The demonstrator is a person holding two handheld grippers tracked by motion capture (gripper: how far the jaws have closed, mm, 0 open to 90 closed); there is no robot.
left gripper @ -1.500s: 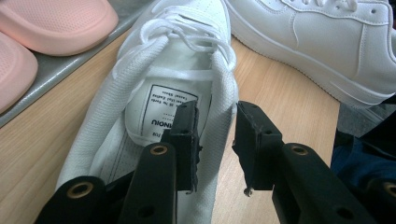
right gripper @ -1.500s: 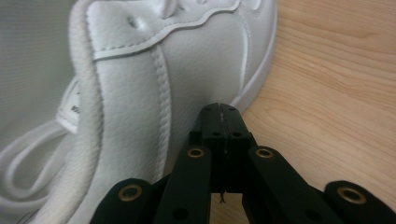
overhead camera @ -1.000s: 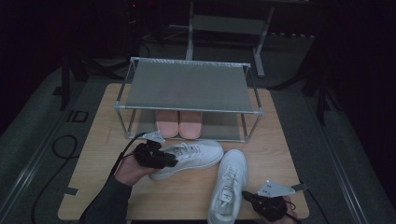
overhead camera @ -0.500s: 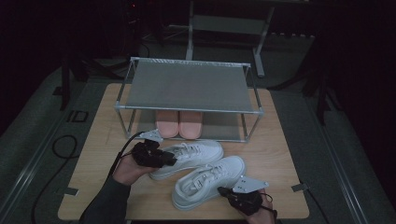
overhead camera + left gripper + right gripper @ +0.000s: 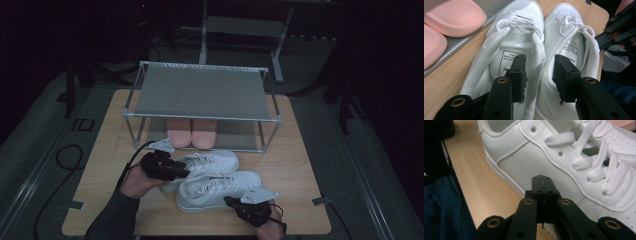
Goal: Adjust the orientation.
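Two white sneakers lie side by side on the wooden table (image 5: 305, 160), toes to the right: the far sneaker (image 5: 215, 160) and the near sneaker (image 5: 220, 189). My left gripper (image 5: 184, 172) is at their heel ends. In the left gripper view it (image 5: 540, 58) straddles the far sneaker's (image 5: 519, 15) padded collar, one jaw over its insole, the other over the near sneaker (image 5: 566, 17). Its jaws have just been opening and the pads do not press the collar. My right gripper (image 5: 227, 201) is shut, its tip (image 5: 541, 178) at the near sneaker's (image 5: 536, 155) side wall.
A metal shoe rack (image 5: 202, 118) stands behind the sneakers, with a pair of pink slippers (image 5: 191, 132) on its lower shelf. A cable (image 5: 65, 155) trails off the table's left side. Dark floor surrounds the table.
The near sneaker swung from pointing toward the front edge to lying alongside the far sneaker. My right gripper moved left with it. The left jaws spread wider.
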